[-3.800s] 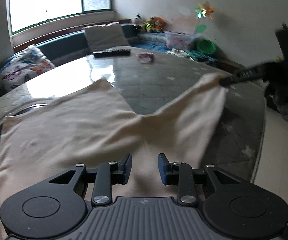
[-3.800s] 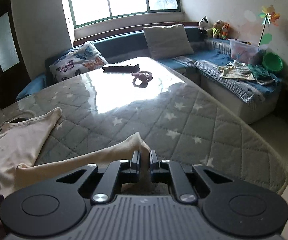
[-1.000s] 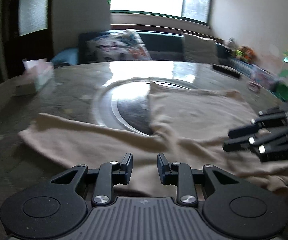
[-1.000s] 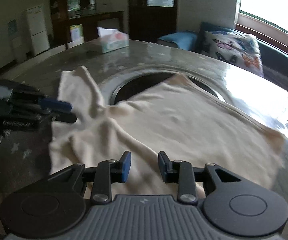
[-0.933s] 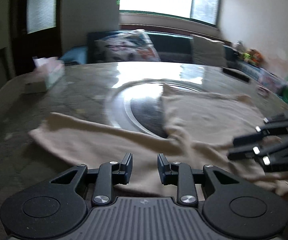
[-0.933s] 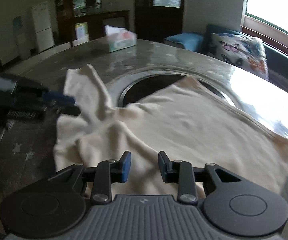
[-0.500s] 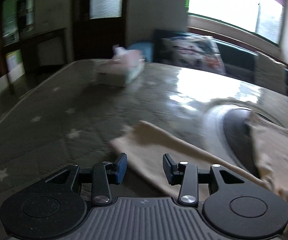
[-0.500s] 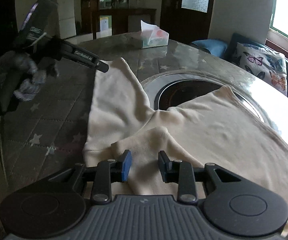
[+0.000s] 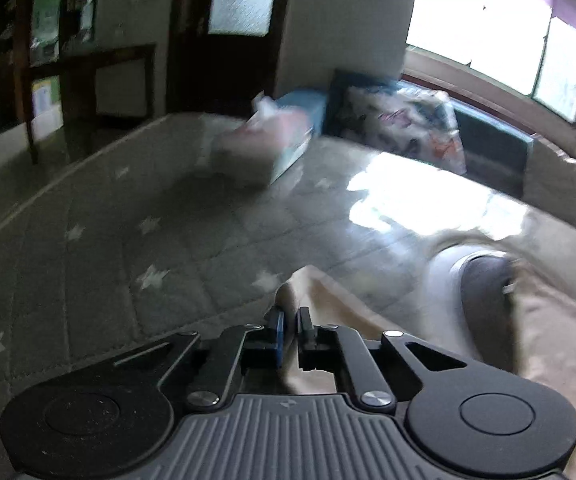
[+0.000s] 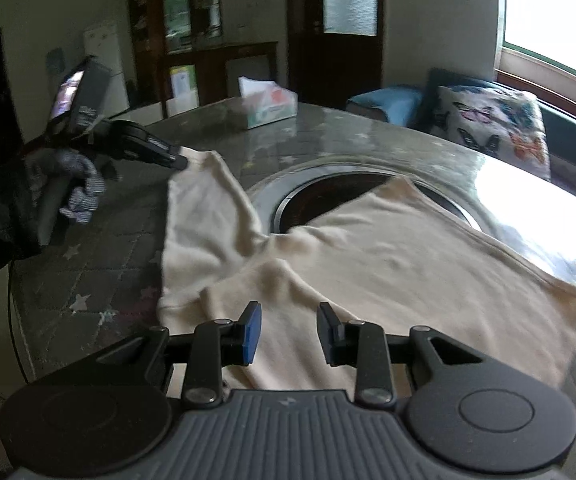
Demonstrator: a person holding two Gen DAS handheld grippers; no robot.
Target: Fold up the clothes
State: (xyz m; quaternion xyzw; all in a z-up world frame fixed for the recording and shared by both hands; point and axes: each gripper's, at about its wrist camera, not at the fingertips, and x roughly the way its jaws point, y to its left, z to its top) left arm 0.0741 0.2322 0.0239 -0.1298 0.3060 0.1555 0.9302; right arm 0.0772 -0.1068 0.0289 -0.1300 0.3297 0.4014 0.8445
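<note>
**Ana:** Left wrist view first: the left gripper point(image 9: 290, 322) has its jaws pressed together on the tip of a sleeve point(image 9: 328, 304) of the cream garment point(image 10: 368, 264). A fold of cloth rises between the pads, so I read that as a pinch, though the picture is blurred.

**Ben:** Right wrist view agrees. There the left gripper point(image 10: 178, 162) reaches in from the side, held in a gloved hand point(image 10: 76, 184), with its tip at the far corner of that sleeve point(image 10: 200, 208). And the right gripper point(image 10: 288, 334)?

**Ana:** Its jaws stand apart, hovering just above the near hem of the garment. Cloth lies below the gap, but the pads press on nothing.

**Ben:** Where does the garment lie?

**Ana:** Spread on the round quilted table point(image 10: 100, 264), partly over the dark inset ring point(image 10: 328, 192) at its middle. The sleeve stretches out toward the table's edge, and the body runs toward the bright window side. A tissue box point(image 10: 268, 106) stands well apart, at the far rim.

**Ben:** So the step is the sleeve fold?

**Ana:** I judge so. The sleeve is gripped but not yet laid over. Next, the left hand would need to carry that tip across onto the body and let go, while the right hand either pins the cloth or takes the hem, so nothing drags.
</note>
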